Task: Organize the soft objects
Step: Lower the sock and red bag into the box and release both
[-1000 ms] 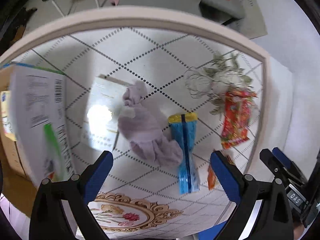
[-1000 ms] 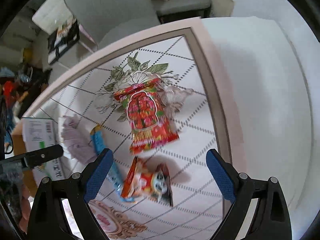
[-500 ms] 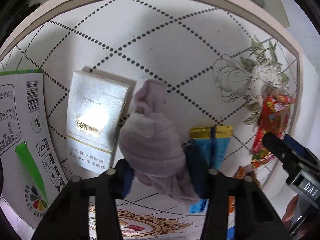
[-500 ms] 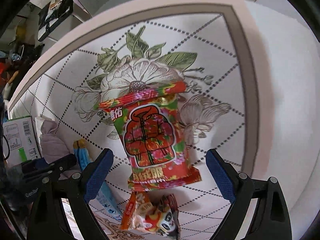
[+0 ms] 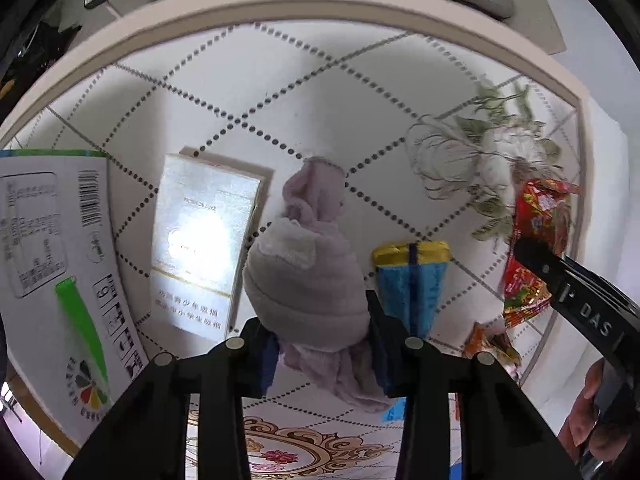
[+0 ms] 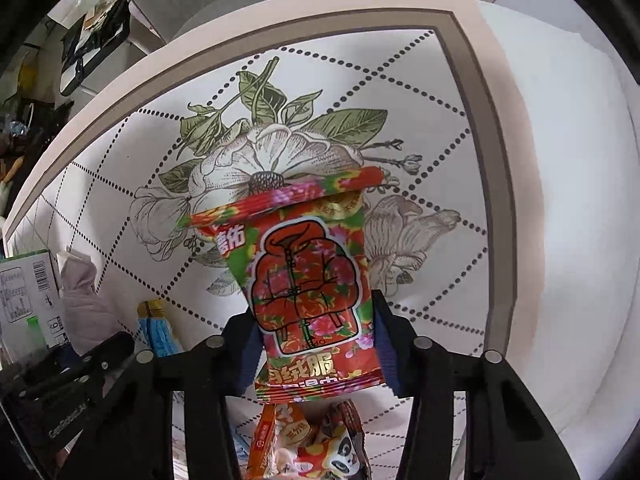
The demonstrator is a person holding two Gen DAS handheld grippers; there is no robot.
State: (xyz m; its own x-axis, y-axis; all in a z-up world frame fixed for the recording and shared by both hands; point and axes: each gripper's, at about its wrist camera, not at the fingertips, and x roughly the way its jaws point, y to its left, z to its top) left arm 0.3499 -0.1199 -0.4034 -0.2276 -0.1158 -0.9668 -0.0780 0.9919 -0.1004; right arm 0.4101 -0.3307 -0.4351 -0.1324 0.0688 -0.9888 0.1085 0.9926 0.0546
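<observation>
My left gripper [image 5: 320,340] is shut on a bundled lilac sock [image 5: 308,276], held just above the patterned table mat [image 5: 240,92]. My right gripper [image 6: 316,344] is shut on a red floral snack packet [image 6: 308,276] with a jacket drawn on it. The sock also shows at the left of the right wrist view [image 6: 86,304]. The red packet shows at the right of the left wrist view [image 5: 536,240]. A blue and yellow packet [image 5: 412,280] lies right of the sock.
A silver cigarette box [image 5: 204,240] lies left of the sock. A white carton with a barcode [image 5: 52,272] stands at far left. An orange panda snack packet [image 6: 308,444] lies under the right gripper. The mat's edge [image 6: 488,184] is at right.
Both grippers went from open to shut, the left on the sock and the right on the red packet. Both moved down and closer to the table.
</observation>
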